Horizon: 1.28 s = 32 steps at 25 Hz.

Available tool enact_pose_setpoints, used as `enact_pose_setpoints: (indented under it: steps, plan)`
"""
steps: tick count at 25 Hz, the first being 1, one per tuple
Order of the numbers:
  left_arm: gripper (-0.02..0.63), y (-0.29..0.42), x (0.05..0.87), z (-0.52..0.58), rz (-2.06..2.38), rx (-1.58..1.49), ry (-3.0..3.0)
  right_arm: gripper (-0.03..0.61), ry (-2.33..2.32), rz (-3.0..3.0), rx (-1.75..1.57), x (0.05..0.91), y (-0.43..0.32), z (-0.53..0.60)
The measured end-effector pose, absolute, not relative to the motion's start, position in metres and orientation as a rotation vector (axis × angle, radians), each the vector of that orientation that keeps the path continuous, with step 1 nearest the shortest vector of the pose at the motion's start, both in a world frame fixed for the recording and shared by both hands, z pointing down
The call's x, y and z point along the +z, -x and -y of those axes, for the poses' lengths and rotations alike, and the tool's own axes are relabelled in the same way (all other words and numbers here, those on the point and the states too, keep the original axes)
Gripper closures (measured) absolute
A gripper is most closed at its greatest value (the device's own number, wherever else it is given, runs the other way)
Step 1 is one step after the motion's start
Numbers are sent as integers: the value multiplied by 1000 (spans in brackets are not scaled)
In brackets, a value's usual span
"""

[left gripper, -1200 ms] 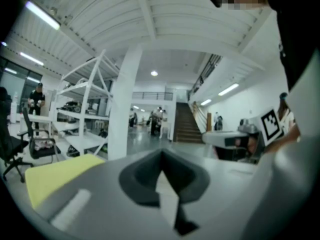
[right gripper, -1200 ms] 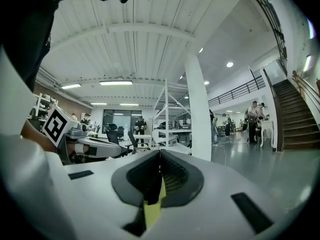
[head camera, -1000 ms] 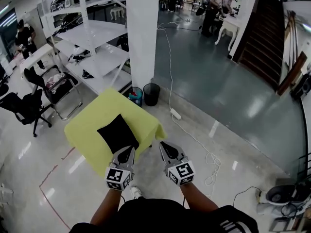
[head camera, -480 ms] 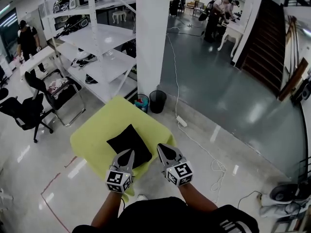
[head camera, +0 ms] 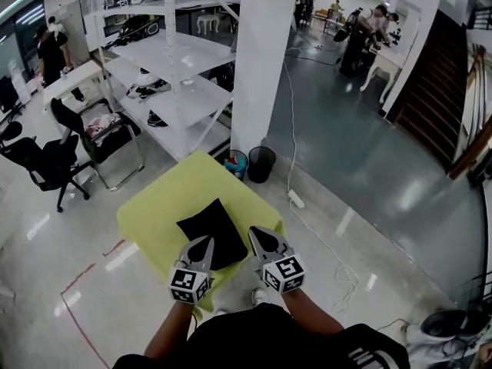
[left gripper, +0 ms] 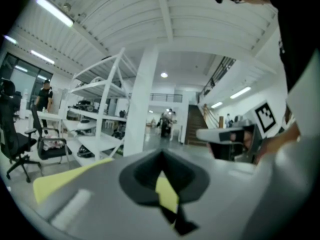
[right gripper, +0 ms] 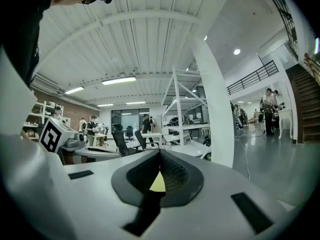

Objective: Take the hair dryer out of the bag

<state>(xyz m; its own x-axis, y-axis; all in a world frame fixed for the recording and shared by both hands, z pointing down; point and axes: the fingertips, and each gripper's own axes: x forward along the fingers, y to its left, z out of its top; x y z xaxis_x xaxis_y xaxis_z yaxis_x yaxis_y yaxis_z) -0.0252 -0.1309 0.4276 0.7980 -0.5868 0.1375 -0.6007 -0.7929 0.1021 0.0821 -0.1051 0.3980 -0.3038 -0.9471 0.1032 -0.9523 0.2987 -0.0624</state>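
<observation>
While both the left gripper (head camera: 202, 246) and right gripper (head camera: 260, 239) stay pressed together empty, the black bag (head camera: 212, 233) lies flat and soft.

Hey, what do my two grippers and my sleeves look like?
The left hand-held gripper and right hand-held gripper are grey, tapering to pointed jaws lined in black. Each carries a white cube with black square markers. You wear a black top with white sleeve print.

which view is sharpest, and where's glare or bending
Head view: sharp on the black soft bag, light glare streaks on the glossy pale floor. Left gripper view: the shut left gripper is blurred up close, corners dark. Right gripper view: crisper, the white pillar bows.
</observation>
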Motion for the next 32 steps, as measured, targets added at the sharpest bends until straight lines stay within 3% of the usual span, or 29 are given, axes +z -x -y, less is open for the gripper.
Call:
enact_pose_setpoints:
  steps: [20,32]
  plan:
    - [607,27,493,160,1167,386,-2662,572,-1501,2575,207,445,-89,173]
    - [604,46,584,142,1228,607,-2511,572,-1322,2497,435,542,-65,152]
